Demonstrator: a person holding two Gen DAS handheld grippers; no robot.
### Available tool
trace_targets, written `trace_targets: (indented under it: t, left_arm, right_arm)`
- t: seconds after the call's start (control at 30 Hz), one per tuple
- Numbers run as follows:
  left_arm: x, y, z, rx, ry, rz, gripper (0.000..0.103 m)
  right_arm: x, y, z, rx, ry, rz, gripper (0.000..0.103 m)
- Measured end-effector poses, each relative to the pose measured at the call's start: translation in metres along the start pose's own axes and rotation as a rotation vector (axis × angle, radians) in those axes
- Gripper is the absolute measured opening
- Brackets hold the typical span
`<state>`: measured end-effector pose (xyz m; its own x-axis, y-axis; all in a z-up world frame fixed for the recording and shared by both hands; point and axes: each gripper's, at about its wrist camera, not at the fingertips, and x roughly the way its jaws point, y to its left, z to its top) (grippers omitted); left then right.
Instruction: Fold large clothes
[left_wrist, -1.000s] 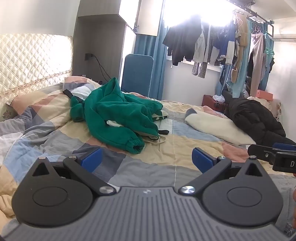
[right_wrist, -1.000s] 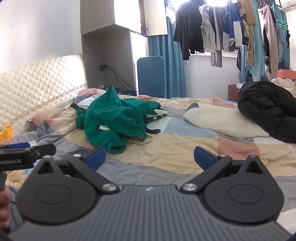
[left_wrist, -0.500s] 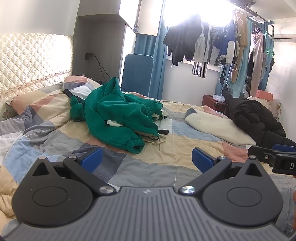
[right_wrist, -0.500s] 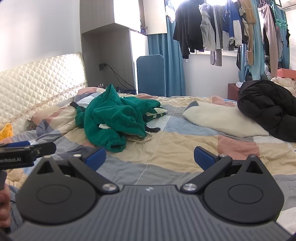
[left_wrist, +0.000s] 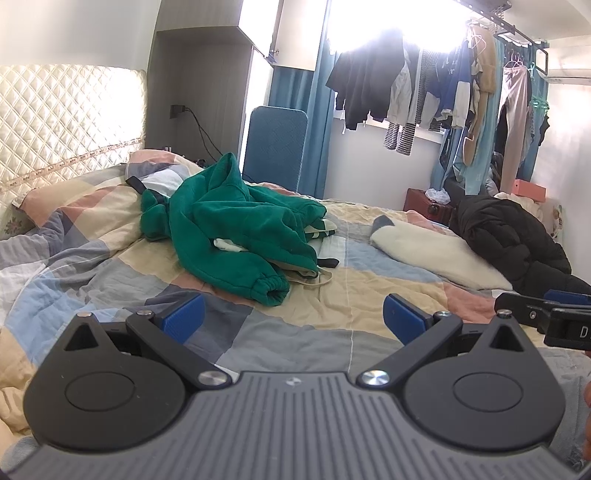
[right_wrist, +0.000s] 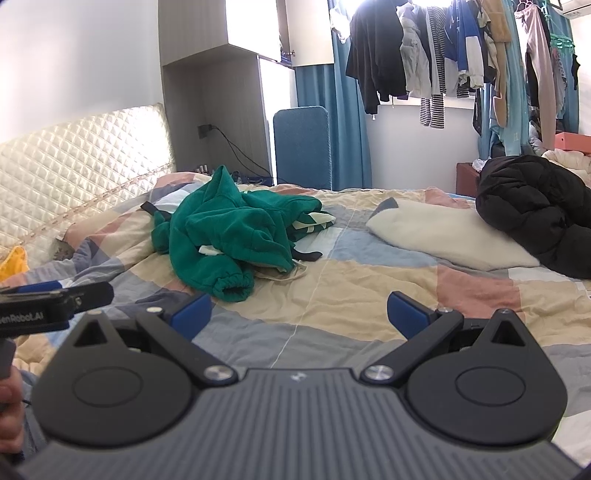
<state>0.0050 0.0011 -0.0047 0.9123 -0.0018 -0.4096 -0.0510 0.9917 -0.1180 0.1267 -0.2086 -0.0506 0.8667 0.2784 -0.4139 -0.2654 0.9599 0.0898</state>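
Note:
A crumpled green sweatshirt (left_wrist: 236, 229) (right_wrist: 229, 236) lies in a heap on the patchwork quilt (left_wrist: 332, 302) (right_wrist: 351, 288), with a pale garment partly hidden under it. My left gripper (left_wrist: 291, 319) hovers open above the quilt, short of the sweatshirt's cuff (left_wrist: 269, 290), nothing between its blue pads. Open too and empty, my right gripper (right_wrist: 299, 314) sits at about the same distance, the cuff (right_wrist: 232, 286) ahead to its left. Each gripper shows at the edge of the other's view.
A black puffer jacket (left_wrist: 509, 236) (right_wrist: 535, 210) and a cream pillow (left_wrist: 432, 251) (right_wrist: 447, 236) lie on the bed's right side. A quilted headboard (left_wrist: 66, 122) stands left. Clothes hang on a rail (right_wrist: 461, 55) by the window. A blue panel (left_wrist: 275, 147) stands behind the bed.
Almost nothing has changed; both grippers stay open and hover in about the same place, with only a slight drift of the views.

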Motion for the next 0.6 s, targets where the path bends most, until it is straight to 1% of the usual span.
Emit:
trace_targets:
  t: [0.6]
  left_arm:
    - [0.0029, -0.0017, 0.0001, -0.007, 0.011, 0.005, 0.103]
  right_arm:
    - [0.0056, -0.0056, -0.0048, 0.03, 0.022, 0.008, 0.103]
